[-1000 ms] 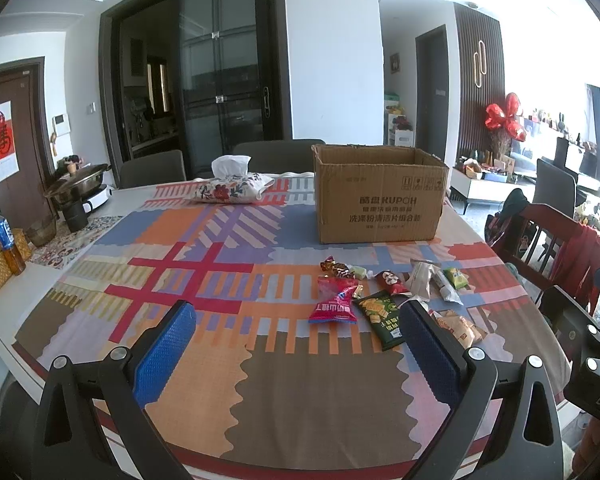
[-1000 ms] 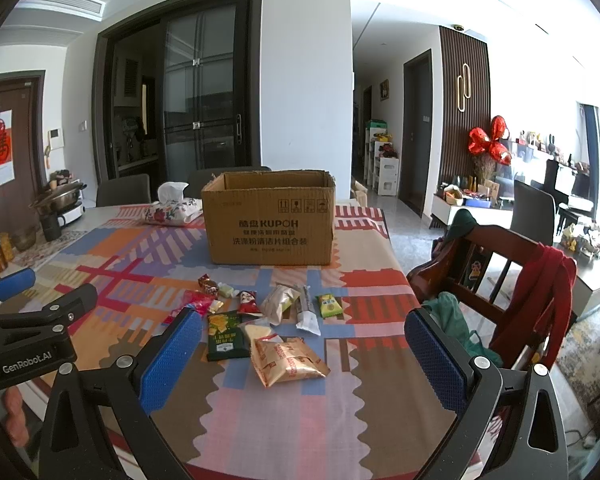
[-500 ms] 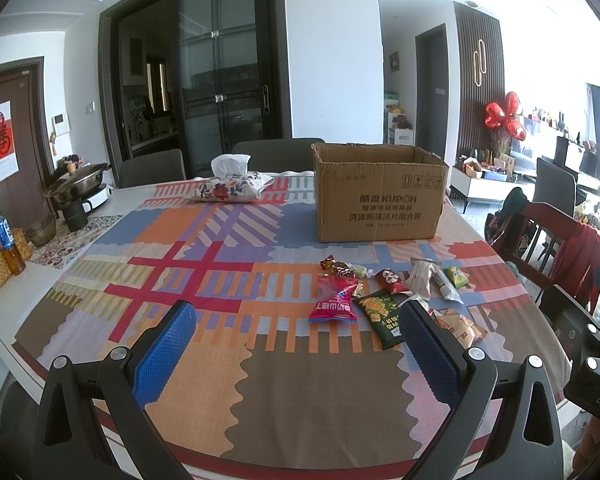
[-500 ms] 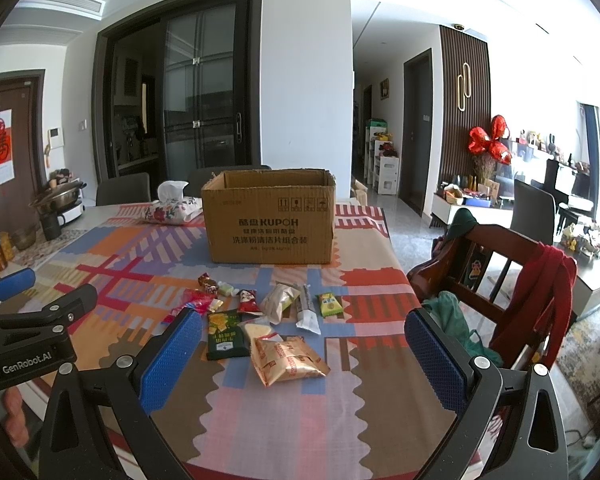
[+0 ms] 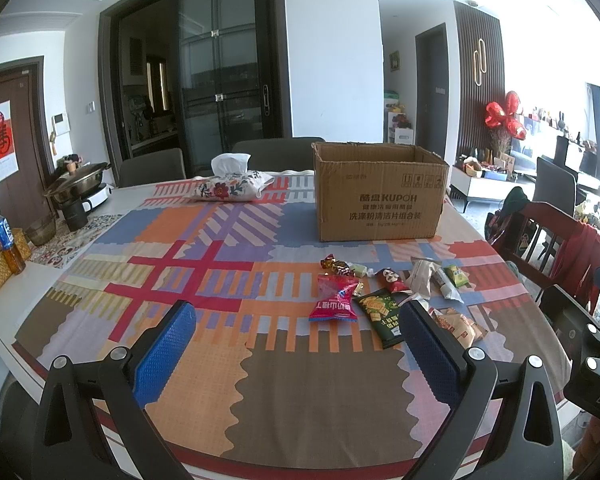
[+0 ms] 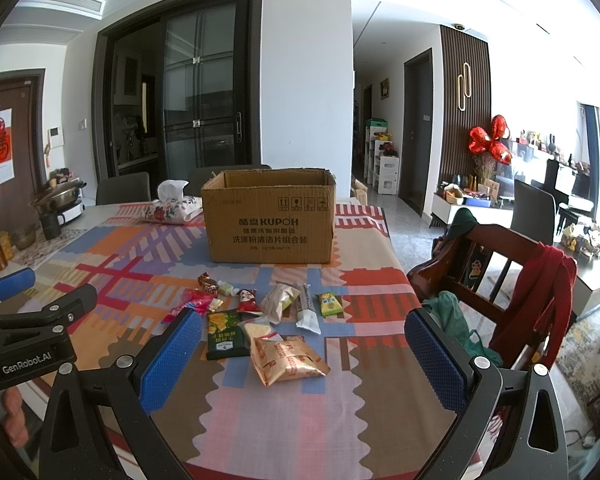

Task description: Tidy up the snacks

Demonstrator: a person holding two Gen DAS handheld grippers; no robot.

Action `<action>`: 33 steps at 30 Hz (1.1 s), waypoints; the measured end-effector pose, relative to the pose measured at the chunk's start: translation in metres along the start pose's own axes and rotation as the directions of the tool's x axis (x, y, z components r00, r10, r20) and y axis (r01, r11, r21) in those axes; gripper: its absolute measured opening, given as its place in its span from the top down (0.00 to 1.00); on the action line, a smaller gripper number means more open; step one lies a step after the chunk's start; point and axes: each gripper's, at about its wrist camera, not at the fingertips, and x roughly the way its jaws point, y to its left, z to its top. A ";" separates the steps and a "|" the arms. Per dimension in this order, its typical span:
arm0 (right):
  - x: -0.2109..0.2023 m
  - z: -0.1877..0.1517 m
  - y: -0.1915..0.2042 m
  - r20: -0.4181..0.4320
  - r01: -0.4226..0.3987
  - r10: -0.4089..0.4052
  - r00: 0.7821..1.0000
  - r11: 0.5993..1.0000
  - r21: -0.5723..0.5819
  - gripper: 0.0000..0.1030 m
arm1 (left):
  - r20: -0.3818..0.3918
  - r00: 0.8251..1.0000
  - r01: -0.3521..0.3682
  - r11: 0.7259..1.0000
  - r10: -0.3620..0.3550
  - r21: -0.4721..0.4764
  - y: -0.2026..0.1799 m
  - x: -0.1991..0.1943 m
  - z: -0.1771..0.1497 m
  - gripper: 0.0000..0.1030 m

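The left claw hovered above the near part of the table, its blue-padded fingers spread wide with nothing between them. The right claw hung likewise over the table's right side, fully spread and gripping nothing; its left finger stood just in front of the snack pile.

The table was covered by a patchwork cloth of orange, red, blue and brown blocks. An open brown cardboard box printed with dark lettering stood upright toward the far side. In front of it, well apart from the box, the snacks lay loosely grouped on the cloth: a red and pink packet, a dark green chip bag, a tan foil bag with orange print nearest the right claw, a small red packet with a face on it, a pale crumpled wrapper, a long grey-white wrapper, a small yellow-green packet, and some wrapped candies closest to the box.

Farther back, left of the box, lay a floral fabric tissue holder with a white tissue sticking up. A metal pot on a white cooker and a blue-labelled bottle stood at the table's left edge. A wooden chair draped with red cloth stood off the right side.
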 end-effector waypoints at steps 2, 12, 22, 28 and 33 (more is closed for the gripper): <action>0.000 0.000 0.000 0.000 0.000 0.000 1.000 1.000 0.000 0.01 | -0.001 1.000 -0.001 1.000 0.001 0.000 0.000 0.000 0.000 0.00; 0.000 0.001 0.000 -0.001 0.000 0.000 1.000 1.000 0.000 0.01 | -0.001 1.000 -0.001 1.000 0.001 0.000 0.000 0.000 0.000 0.00; 0.003 0.002 0.000 -0.004 -0.002 0.002 1.000 1.000 -0.002 0.01 | -0.004 1.000 0.000 1.000 0.000 0.000 0.000 0.001 -0.002 0.00; 0.005 -0.001 0.002 -0.019 -0.009 0.009 1.000 1.000 -0.005 0.01 | -0.022 1.000 0.005 1.000 -0.005 0.001 -0.001 0.003 -0.007 0.00; 0.021 -0.009 0.004 -0.060 -0.031 0.030 0.998 0.999 -0.008 0.01 | -0.051 0.998 0.021 1.000 -0.021 0.001 -0.001 0.012 -0.010 0.00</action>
